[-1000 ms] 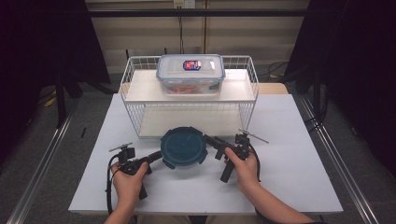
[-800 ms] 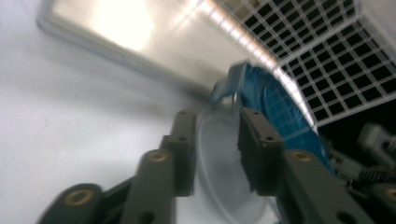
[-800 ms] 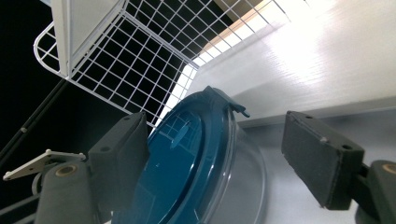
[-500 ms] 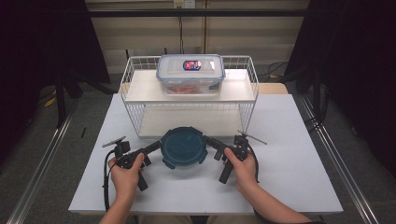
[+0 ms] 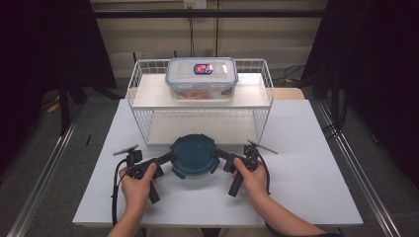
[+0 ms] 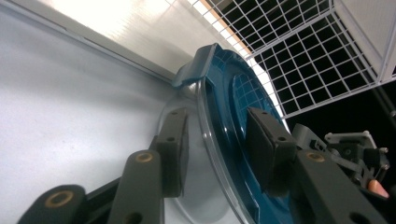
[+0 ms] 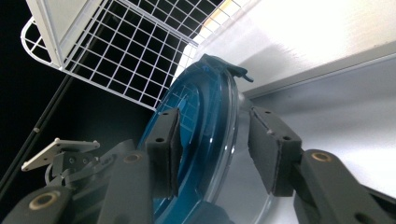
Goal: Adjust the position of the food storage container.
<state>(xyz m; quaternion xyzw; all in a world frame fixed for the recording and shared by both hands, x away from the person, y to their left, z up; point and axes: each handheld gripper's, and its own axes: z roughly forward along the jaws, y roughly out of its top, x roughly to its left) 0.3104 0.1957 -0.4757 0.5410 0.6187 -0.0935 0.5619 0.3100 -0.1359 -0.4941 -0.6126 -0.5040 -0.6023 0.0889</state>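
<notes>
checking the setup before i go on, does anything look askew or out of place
Nothing stands out. The round blue-lidded container sits flat on the table, and the clear box rests squarely on the wire rack.

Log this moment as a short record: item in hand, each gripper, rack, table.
item: round container with a dark teal lid, on the table before the rack
left gripper: jaws astride its left rim, just closing
right gripper: jaws astride its right rim, just closing
rack: white wire rack; clear lidded box on its top shelf
table: white table
</notes>
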